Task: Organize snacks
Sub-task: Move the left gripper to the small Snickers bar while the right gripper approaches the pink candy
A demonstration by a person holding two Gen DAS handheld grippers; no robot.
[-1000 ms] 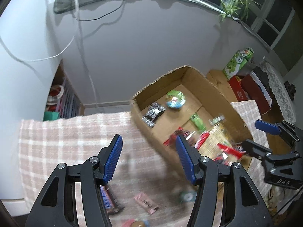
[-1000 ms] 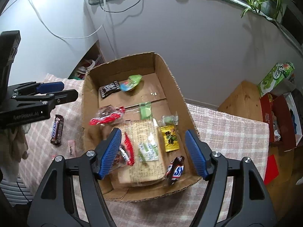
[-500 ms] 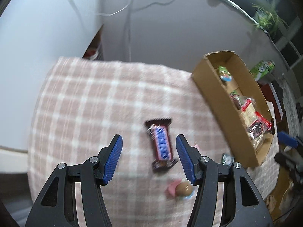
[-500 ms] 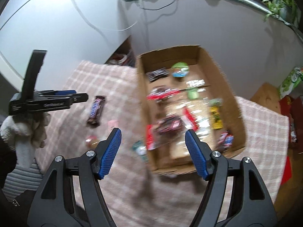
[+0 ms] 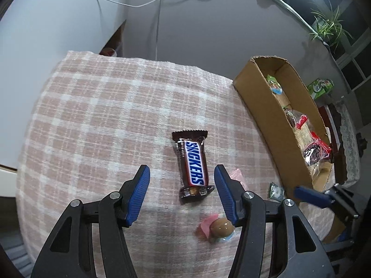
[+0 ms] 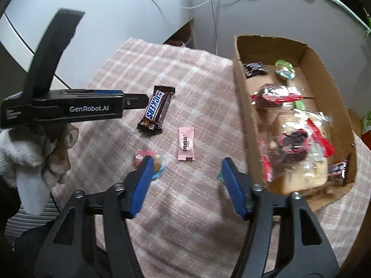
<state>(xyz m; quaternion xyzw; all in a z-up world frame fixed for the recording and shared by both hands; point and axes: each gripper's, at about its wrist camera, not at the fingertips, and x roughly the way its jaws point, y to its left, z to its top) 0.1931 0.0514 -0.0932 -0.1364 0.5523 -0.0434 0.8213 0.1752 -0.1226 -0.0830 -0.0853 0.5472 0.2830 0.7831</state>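
Note:
A Snickers bar [image 5: 192,164] lies on the pink checked cloth, just ahead of my open, empty left gripper [image 5: 182,173]; it also shows in the right wrist view [image 6: 156,110]. A pink candy sachet [image 6: 185,146], a round wrapped sweet [image 6: 150,159] and a small green packet [image 5: 276,191] lie loose on the cloth. A cardboard box [image 6: 245,106] on the right holds several snacks. My right gripper [image 6: 186,165] is open and empty, just short of the pink sachet. The left gripper [image 6: 136,102] reaches in from the left beside the bar.
The checked cloth [image 5: 97,120] covers the table up to a grey wall with hanging cables [image 5: 160,18]. A potted plant [image 5: 329,27] stands on a ledge. A green carton [image 5: 321,86] stands beyond the box.
My left gripper swung left away from the box and came down close over the Snickers bar. My right gripper moved left off the box to over the loose sweets.

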